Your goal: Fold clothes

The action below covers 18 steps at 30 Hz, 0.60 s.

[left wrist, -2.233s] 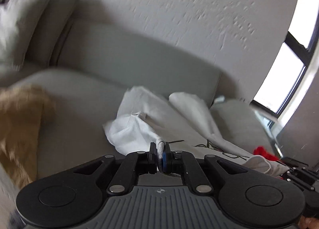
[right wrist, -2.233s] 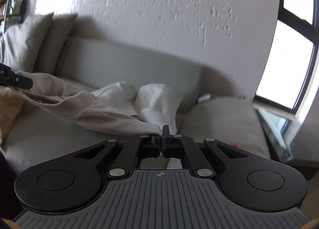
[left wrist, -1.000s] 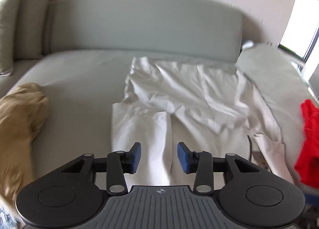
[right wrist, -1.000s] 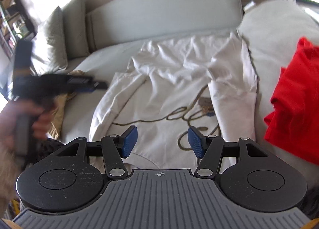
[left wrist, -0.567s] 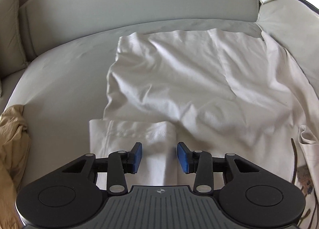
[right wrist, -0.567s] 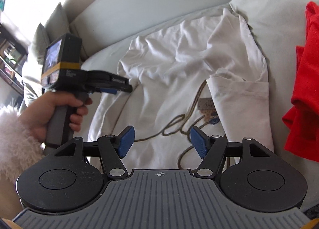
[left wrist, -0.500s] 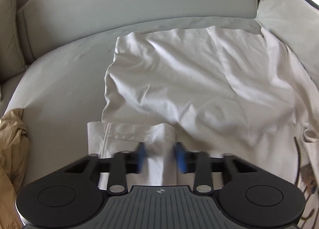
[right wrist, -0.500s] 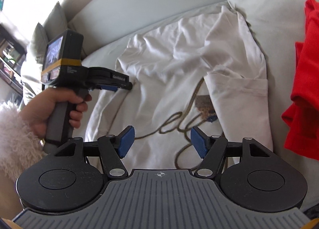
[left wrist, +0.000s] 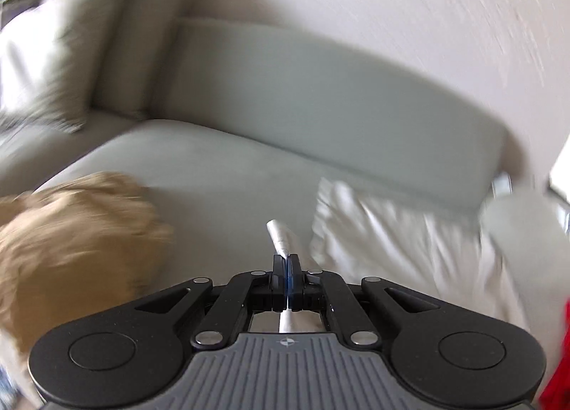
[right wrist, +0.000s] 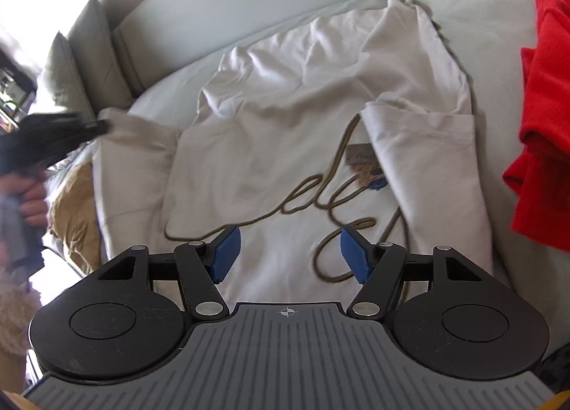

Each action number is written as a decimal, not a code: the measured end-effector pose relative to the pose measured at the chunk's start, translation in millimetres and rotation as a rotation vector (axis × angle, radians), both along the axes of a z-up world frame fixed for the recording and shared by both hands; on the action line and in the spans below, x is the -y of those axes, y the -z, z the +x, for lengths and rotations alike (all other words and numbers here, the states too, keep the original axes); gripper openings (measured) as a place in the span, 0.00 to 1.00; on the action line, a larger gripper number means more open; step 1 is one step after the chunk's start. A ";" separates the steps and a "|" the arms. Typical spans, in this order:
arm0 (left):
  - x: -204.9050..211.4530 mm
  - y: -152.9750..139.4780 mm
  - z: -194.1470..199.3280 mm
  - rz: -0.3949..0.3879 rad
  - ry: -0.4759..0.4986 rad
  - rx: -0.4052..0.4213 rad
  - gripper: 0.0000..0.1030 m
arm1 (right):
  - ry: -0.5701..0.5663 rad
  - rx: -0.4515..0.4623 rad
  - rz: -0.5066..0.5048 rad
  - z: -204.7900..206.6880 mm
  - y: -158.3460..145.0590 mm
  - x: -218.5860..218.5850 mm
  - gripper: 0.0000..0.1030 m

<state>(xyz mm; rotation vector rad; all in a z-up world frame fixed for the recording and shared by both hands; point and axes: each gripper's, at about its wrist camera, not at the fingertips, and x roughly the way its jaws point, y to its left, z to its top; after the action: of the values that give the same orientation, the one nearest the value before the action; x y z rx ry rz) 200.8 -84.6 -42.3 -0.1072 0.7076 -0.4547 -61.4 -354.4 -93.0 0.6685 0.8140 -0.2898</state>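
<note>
A white T-shirt (right wrist: 285, 132) with brown script lettering lies spread on the grey sofa; its right sleeve (right wrist: 427, 146) is folded inward. My left gripper (left wrist: 286, 264) is shut on the shirt's left sleeve (left wrist: 279, 237), pulling it out to the left; it shows blurred in the right wrist view (right wrist: 89, 130) holding that sleeve (right wrist: 139, 146). My right gripper (right wrist: 288, 253) is open and empty, hovering over the lettering near the shirt's front edge. The rest of the shirt (left wrist: 409, 239) lies to the right in the left wrist view.
A tan garment (left wrist: 71, 242) lies bunched at the left of the seat, also in the right wrist view (right wrist: 71, 210). A red garment (right wrist: 541, 107) lies on the right armrest cushion. Grey pillows (right wrist: 82, 64) stand at the far left against the sofa back (left wrist: 320, 89).
My left gripper has shut on the left sleeve and swung it up and out to the left. The right gripper stayed open and edged closer over the lettering.
</note>
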 end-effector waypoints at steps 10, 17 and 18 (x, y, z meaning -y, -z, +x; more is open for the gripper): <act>-89.6 60.4 19.6 -0.076 -0.239 -0.224 0.18 | -0.068 -0.051 -0.008 8.9 1.4 -35.0 0.66; -42.9 26.2 -40.0 0.022 -0.079 -0.157 0.32 | 0.075 -0.008 -0.020 -47.8 -13.2 -6.8 0.66; -29.3 26.6 -52.7 0.015 -0.016 -0.167 0.32 | 0.112 0.007 -0.035 -58.6 -16.5 0.1 0.66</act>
<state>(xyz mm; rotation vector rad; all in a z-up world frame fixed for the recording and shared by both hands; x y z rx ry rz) 148.1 -55.3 -68.9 -0.1373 0.8733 -0.4279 -120.0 -354.5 -76.5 0.6832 0.7641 -0.4020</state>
